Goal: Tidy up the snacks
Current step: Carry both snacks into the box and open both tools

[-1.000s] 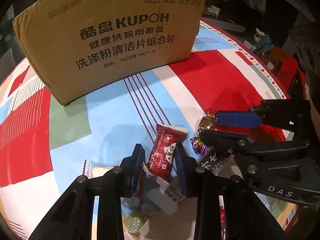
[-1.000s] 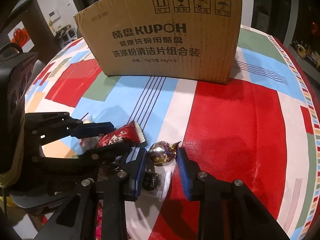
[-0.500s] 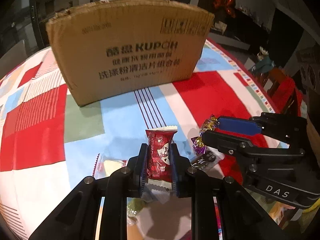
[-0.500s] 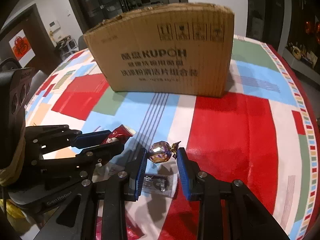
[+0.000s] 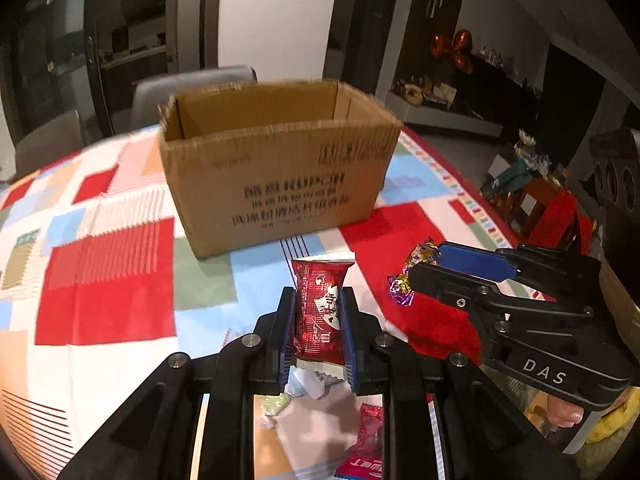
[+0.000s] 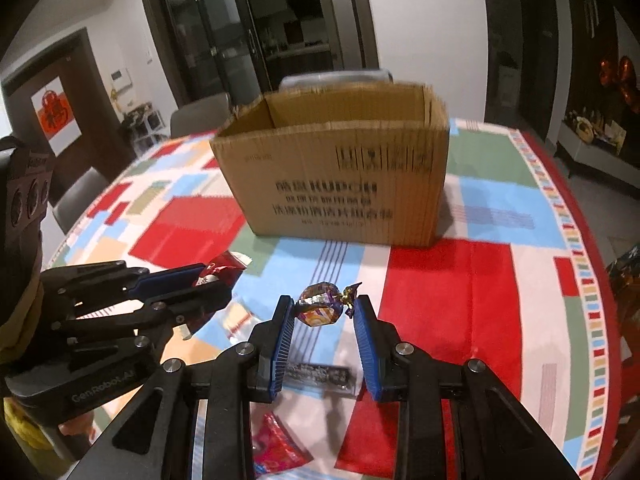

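Note:
My left gripper [image 5: 318,300] is shut on a red snack packet [image 5: 320,280], held upright above the table. In the right wrist view the left gripper [image 6: 216,280] sits at the left with the red packet [image 6: 224,264] poking out of its tips. My right gripper [image 6: 324,308] is shut on a foil-wrapped candy [image 6: 318,300] with twisted purple ends. The left wrist view shows the right gripper [image 5: 424,262] and that candy [image 5: 420,254] at the right. An open-topped cardboard box [image 5: 280,184] [image 6: 340,184] stands on the table beyond both grippers.
Loose snacks lie on the patchwork tablecloth below the grippers: a white wrapper [image 5: 312,380], a green candy [image 5: 276,404], a pink packet [image 6: 276,448] and a dark packet [image 6: 320,374]. Grey chairs [image 5: 192,84] stand behind the table. The table's rim [image 6: 580,264] curves along the right.
Both grippers have risen from the table, each carrying its snack. The left jaws closed tight on the red packet. The box's open top has come into view.

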The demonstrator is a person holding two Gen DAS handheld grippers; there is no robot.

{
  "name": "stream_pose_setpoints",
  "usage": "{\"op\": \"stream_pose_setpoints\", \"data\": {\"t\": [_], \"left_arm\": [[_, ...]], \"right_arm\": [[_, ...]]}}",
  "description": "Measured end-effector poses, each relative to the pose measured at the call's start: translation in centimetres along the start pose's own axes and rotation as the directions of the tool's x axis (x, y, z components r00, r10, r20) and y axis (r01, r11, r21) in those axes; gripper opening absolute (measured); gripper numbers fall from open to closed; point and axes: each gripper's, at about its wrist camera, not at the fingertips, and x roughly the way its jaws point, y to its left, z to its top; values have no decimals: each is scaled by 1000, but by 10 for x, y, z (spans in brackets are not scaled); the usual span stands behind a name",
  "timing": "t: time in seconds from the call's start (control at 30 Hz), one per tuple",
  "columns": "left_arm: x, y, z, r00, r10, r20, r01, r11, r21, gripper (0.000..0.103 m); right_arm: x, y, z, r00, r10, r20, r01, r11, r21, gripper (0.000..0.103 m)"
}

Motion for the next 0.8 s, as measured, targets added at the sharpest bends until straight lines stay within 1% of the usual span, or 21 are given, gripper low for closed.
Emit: {"op": "stream_pose_setpoints", "data": {"t": [0.23, 0.43, 0.63, 0.8], "left_arm": [[-35, -3, 21, 996, 13, 85, -14, 1000, 10, 22], [-53, -3, 37, 991, 23, 136, -25, 1000, 17, 22], [-65, 2, 51, 985, 29, 173, -32, 999, 13, 22], [-69, 6, 65, 979, 33, 202, -36, 999, 14, 22]], "right_arm": [[-30, 9, 23, 996, 10, 89, -9, 1000, -15, 32], [-47, 14, 42, 989, 18, 150, -15, 1000, -20, 32], [-61, 19, 61, 979, 21, 201, -16, 999, -28, 32], [-65, 22, 75, 974, 29, 225, -21, 999, -40, 32]]}}
